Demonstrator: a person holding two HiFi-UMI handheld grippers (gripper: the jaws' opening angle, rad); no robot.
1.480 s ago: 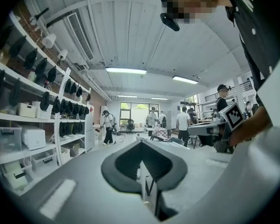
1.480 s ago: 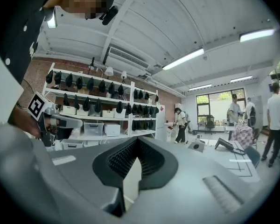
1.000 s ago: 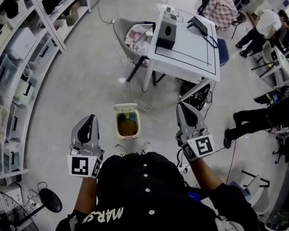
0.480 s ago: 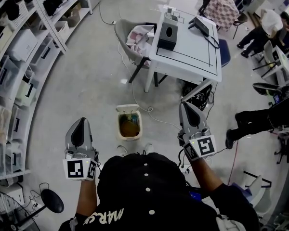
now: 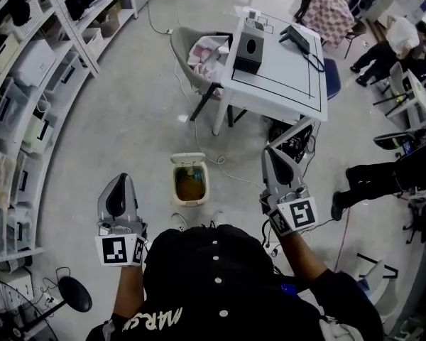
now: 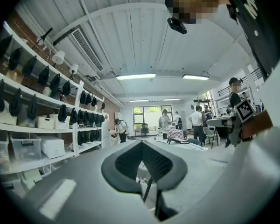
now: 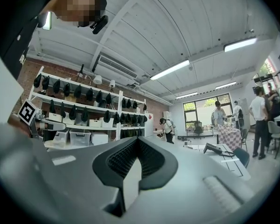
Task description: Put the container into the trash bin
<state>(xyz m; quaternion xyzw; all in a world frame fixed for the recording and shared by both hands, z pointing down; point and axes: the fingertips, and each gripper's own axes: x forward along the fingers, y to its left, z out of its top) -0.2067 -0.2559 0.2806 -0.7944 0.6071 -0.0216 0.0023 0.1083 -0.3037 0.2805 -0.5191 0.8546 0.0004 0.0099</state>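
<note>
Grey floor: cream trash bin, lid up, brownish inside; shirt reads "MARS"; left gripper, right gripper both pinched together, empty.

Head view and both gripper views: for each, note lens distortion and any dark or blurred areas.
Head view: evenly lit, sharp; the shelves bow into a curve. Left gripper view: black rounded corners, the left gripper up close is soft, ceiling lights glare. Right gripper view: same black corners, the right gripper blurred near the lens.

Trash bin on floor, before table; shelves left.
</note>
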